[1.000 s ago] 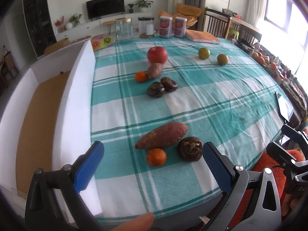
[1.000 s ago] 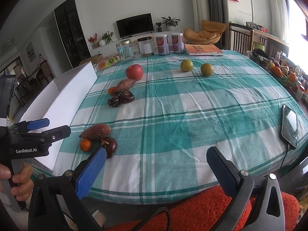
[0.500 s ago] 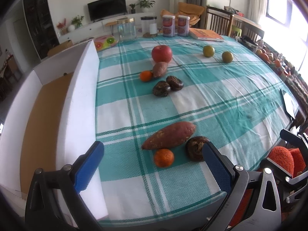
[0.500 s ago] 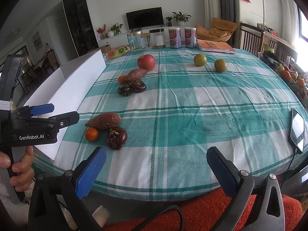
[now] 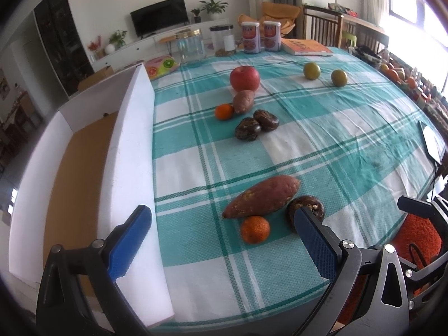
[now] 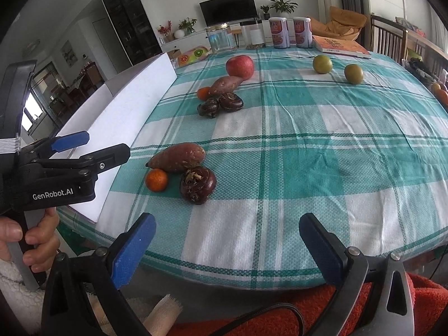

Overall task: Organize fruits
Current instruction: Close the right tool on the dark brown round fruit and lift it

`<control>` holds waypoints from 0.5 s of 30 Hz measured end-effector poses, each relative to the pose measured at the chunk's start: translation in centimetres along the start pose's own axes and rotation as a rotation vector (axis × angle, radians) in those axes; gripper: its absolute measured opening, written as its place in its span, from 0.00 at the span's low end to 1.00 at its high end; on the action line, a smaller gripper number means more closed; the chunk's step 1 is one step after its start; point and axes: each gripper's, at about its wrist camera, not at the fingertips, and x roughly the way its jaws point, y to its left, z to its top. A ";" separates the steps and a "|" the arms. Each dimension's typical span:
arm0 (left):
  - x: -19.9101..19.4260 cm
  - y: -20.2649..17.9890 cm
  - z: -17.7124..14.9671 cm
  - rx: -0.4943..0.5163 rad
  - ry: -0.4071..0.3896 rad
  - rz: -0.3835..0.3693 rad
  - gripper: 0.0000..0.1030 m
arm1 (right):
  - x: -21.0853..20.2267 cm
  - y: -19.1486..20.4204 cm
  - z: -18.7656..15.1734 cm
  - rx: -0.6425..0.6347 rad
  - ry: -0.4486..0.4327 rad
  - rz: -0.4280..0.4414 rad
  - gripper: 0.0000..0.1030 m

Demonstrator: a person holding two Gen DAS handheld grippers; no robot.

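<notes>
Near the table's front edge lie a large sweet potato (image 5: pixel 263 197), a small orange (image 5: pixel 254 229) and a dark brown corm (image 5: pixel 306 210); they also show in the right wrist view (image 6: pixel 176 157). Farther back are a red apple (image 5: pixel 244 78), a small sweet potato (image 5: pixel 243 100), another orange (image 5: pixel 224 111), two dark corms (image 5: pixel 256 124) and two green fruits (image 5: pixel 324 74). My left gripper (image 5: pixel 221 232) is open and empty, just short of the near group. My right gripper (image 6: pixel 226 240) is open and empty at the table's front edge.
A white-walled box (image 5: pixel 131 145) with a brown floor stands at the table's left edge. Jars, cans (image 5: pixel 260 37) and a book (image 5: pixel 305 47) line the far edge. A phone (image 5: pixel 432 145) lies at the right edge. The teal checked cloth (image 6: pixel 308 145) covers the table.
Both grippers have moved forward toward the table, so the near sweet potato, orange and corm appear larger and closer. Both stay open. No fruit has moved.
</notes>
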 end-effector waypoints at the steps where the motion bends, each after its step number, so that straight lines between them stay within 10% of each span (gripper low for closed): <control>1: 0.1 0.0 0.0 -0.001 0.002 0.001 0.99 | 0.0 -0.1 0.0 0.000 0.000 -0.002 0.92; 10: 0.4 0.2 -0.1 0.009 0.016 0.017 0.99 | 0.4 0.7 0.0 -0.041 0.011 -0.027 0.90; 15: -0.2 2.8 1.1 -0.075 0.039 -0.097 0.99 | 2.1 0.9 1.1 -0.070 0.078 -0.013 0.90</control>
